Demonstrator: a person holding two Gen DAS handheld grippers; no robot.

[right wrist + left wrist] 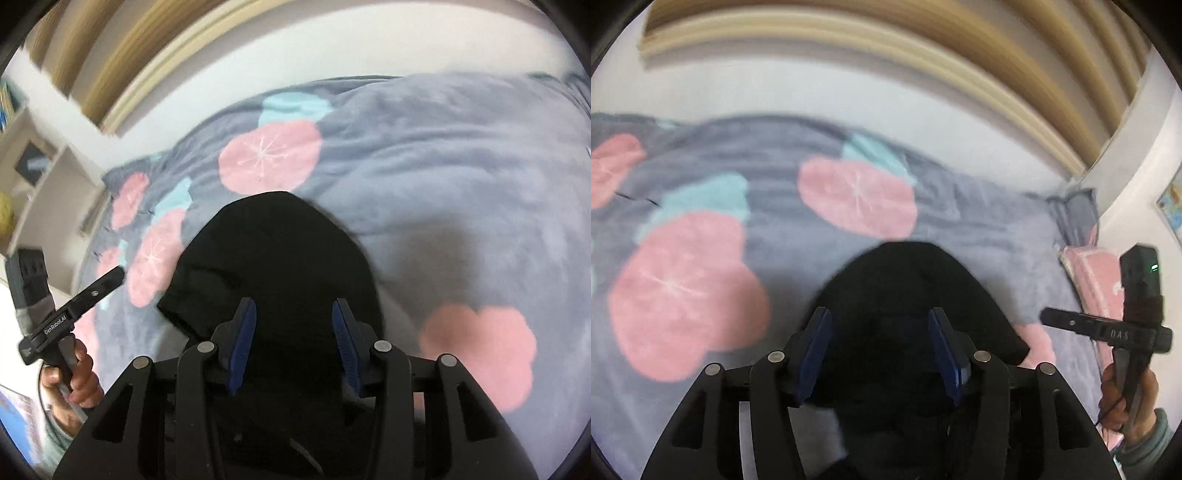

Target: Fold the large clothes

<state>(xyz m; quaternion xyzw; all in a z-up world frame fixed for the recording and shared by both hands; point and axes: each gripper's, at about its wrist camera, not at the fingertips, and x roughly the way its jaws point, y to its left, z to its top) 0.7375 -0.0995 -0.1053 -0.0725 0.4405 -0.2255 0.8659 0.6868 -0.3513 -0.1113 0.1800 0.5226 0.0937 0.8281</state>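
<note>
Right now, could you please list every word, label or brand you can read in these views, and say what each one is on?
"DAS": crossbar of the right claw handle, seen from the left wrist; the start is blurred.
"GenRobot.AI": crossbar of the left claw handle, seen from the right wrist.
Wall poster: too blurred to read.

- A home bedroom is shown.
- A bed is seen beyond the fingers, covered by a grey blanket (979,221) printed with pink and teal flowers.
- A pink pillow (1097,280) is seen right of the left fingers.
- A wooden headboard (923,48) is seen past the blanket.
- White shelves (40,162) with books are seen far left of the right fingers.
</note>
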